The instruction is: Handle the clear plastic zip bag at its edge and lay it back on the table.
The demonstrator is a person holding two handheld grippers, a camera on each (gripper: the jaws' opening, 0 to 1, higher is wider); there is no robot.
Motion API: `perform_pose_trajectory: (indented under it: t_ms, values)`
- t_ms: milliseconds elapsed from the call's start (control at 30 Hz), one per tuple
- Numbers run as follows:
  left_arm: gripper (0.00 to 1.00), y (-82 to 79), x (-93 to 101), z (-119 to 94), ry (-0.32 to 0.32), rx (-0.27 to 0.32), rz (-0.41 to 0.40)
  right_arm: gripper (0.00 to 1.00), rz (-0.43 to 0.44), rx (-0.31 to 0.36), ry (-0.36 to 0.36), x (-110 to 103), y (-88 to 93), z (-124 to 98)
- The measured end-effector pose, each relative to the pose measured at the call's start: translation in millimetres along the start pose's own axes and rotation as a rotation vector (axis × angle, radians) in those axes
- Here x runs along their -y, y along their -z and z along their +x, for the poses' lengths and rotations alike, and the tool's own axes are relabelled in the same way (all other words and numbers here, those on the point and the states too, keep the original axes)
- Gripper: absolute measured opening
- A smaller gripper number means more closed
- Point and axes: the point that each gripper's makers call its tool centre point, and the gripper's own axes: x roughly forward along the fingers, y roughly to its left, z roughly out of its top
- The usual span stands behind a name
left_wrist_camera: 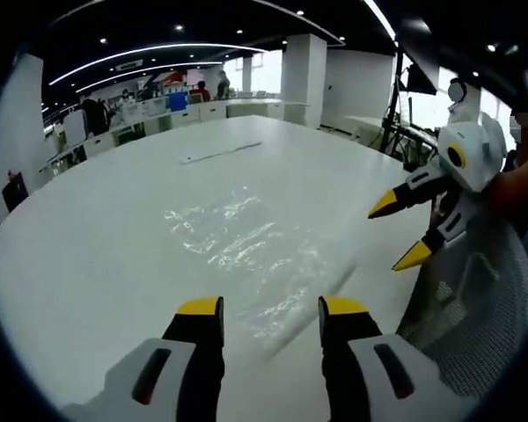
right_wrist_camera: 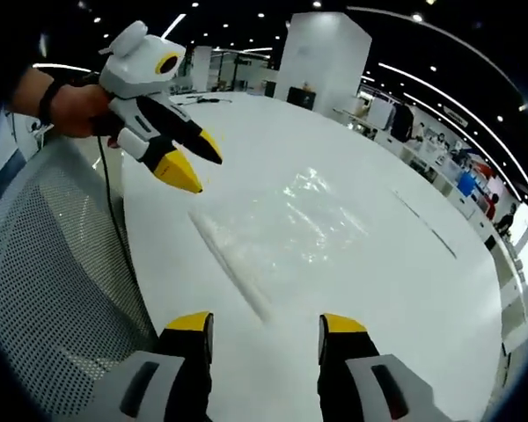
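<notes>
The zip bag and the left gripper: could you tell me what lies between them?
Bare white table; the left gripper hovers open at the zip bag's near edge, in the left gripper view.

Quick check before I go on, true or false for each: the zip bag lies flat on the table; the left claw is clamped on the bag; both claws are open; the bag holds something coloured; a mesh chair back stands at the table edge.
1. The zip bag lies flat on the table. True.
2. The left claw is clamped on the bag. False: it hovers open, holding nothing.
3. Both claws are open. True: the right claw also stands apart.
4. The bag holds something coloured. False: it looks clear and empty.
5. A mesh chair back stands at the table edge. True.
</notes>
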Motion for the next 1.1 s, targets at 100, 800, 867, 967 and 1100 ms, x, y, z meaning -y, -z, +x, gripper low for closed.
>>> perform_pose_trajectory:
  t_ms: [100, 800, 867, 967, 1100]
  values:
    - [0.50, 1.9, -1.5, -7.1, -0.017, 0.027, -0.032, 0.50, 0.028, 0.019, 0.005, 1.9, -3.1, -5.8]
    - [0.63, 18.7, -11.1, -28.0, -0.104, -0.007, -0.150, 0.70, 0.180, 0.106, 0.009, 2.5, -8.2, -21.8]
    - [0.63, 17.9, -10.8, -30.7, -0.116, -0.004, -0.156, 0.70, 0.159, 0.110, 0.011, -0.4, -11.0, -22.4]
    - [0.62, 20.7, -14.3, -31.9, -0.133, -0.012, -0.173, 0.69, 0.132, 0.109, 0.011, -4.0, -12.0, -22.9]
    - [0.61, 18.8, -13.0, -34.8, -0.143, -0.008, -0.174, 0.69, 0.075, 0.093, 0.006, -9.0, -12.5, -21.0]
